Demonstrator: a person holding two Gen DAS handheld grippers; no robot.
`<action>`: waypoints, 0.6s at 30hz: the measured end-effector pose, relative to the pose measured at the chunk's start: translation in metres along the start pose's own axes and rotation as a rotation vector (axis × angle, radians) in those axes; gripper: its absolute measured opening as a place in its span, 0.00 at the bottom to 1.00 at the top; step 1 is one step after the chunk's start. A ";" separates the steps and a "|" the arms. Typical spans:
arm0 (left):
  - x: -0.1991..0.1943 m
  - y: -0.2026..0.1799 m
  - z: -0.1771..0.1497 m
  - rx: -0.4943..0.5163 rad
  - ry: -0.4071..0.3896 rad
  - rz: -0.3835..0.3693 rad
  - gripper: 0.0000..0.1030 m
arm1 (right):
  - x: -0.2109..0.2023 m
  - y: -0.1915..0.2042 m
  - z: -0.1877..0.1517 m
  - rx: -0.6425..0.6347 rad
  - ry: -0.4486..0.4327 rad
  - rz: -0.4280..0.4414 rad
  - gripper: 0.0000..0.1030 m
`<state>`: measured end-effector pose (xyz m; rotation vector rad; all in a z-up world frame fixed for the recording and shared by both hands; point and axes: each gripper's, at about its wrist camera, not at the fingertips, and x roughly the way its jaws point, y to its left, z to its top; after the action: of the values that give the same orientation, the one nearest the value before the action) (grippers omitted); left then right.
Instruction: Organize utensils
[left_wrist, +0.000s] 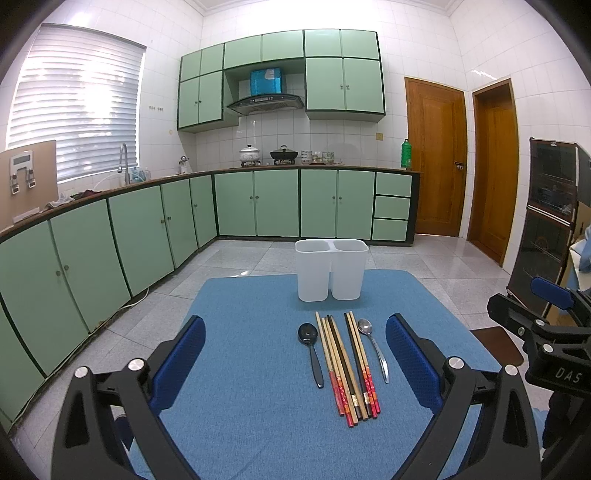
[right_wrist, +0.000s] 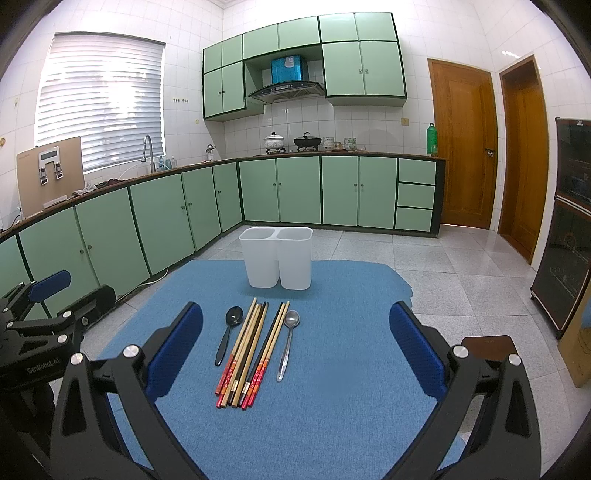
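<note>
Several chopsticks (left_wrist: 347, 365) (right_wrist: 247, 354) lie in a bundle on the blue mat (left_wrist: 258, 406) (right_wrist: 332, 369). A black spoon (left_wrist: 312, 350) (right_wrist: 229, 334) lies to their left and a metal spoon (left_wrist: 375, 349) (right_wrist: 287, 341) to their right. Behind them stands a white two-compartment holder (left_wrist: 331, 269) (right_wrist: 276, 257), upright with nothing visible inside. My left gripper (left_wrist: 295, 350) is open above the mat, its blue pads wide on either side of the utensils. My right gripper (right_wrist: 295, 343) is also open, holding nothing. Each gripper shows at the edge of the other's view.
The mat covers a small table standing on a tiled kitchen floor. Green cabinets (left_wrist: 110, 236) run along the left and back. Wooden doors (left_wrist: 436, 158) and a dark appliance cabinet (right_wrist: 569, 221) stand to the right. A brown stool (right_wrist: 487, 347) sits beside the table at right.
</note>
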<state>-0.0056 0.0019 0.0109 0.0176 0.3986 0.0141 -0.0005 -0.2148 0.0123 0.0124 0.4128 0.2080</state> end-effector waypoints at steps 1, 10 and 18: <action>0.000 0.000 0.000 0.000 0.000 0.000 0.93 | 0.000 0.000 0.000 0.000 0.000 0.000 0.95; 0.000 0.000 -0.001 0.000 0.000 0.000 0.93 | 0.000 0.000 0.000 0.000 -0.001 -0.001 0.95; 0.000 0.000 -0.001 0.001 0.001 0.001 0.93 | 0.001 0.000 0.000 0.001 -0.001 0.000 0.95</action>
<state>-0.0060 0.0021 0.0097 0.0189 0.3995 0.0149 -0.0001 -0.2146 0.0117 0.0132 0.4123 0.2075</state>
